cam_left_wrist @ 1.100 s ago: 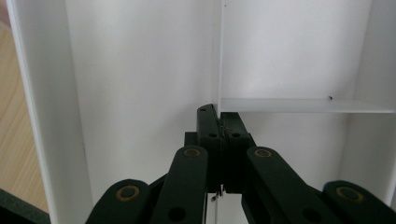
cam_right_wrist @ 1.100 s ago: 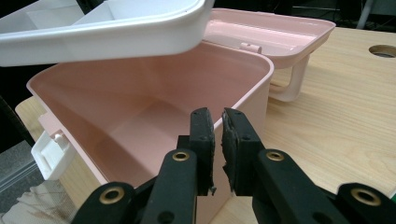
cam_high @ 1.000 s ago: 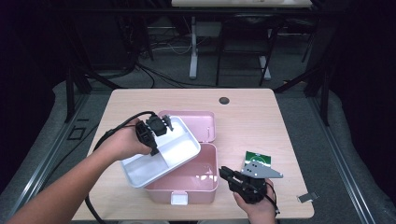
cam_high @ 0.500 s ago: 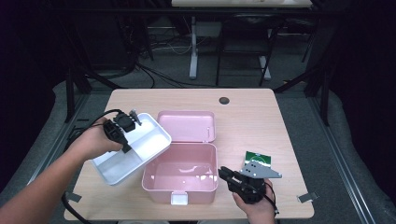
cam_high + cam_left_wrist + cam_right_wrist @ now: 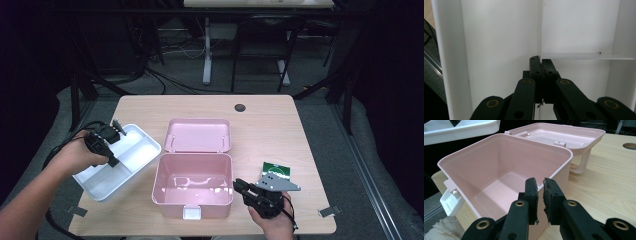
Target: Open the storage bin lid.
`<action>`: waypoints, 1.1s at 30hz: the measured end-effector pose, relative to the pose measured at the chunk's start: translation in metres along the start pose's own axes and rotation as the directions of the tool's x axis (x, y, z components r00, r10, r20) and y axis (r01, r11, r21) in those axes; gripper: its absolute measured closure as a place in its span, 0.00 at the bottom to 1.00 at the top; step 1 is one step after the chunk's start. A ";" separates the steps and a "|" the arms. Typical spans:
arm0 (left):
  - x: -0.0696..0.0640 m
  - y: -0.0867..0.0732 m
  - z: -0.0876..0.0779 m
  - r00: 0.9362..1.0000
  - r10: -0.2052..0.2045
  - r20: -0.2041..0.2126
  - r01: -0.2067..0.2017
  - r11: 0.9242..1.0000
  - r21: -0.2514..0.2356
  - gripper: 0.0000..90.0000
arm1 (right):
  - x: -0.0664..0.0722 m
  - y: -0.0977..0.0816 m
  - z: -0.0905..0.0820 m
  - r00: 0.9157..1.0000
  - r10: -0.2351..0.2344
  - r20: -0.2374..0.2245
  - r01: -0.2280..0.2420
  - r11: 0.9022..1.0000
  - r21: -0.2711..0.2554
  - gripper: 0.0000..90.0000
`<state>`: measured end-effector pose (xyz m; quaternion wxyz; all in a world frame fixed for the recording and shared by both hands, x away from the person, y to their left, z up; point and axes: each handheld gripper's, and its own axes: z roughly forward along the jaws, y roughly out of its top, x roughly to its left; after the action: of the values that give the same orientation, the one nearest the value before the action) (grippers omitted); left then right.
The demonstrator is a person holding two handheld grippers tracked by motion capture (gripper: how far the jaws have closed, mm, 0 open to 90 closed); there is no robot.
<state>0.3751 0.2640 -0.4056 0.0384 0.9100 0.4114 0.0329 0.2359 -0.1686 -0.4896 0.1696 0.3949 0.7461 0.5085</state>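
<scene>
Left gripper pinches white tray's divider, tray at 9 o'clock of pink box; right gripper clamps the box's near wall.

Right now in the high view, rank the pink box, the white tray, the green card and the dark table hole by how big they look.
1. pink box, lid open
2. white tray
3. green card, partly behind the right gripper
4. table hole
</scene>
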 end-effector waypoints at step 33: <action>0.011 -0.010 0.116 0.997 -0.071 0.040 0.069 0.997 0.029 0.99 | 0.000 -0.001 0.001 1.000 0.006 -0.001 -0.006 1.000 0.004 0.90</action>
<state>0.3858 0.2740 -0.5221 0.0354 0.8960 0.4426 0.0071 0.2363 -0.1676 -0.4911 0.1669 0.3972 0.7461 0.5076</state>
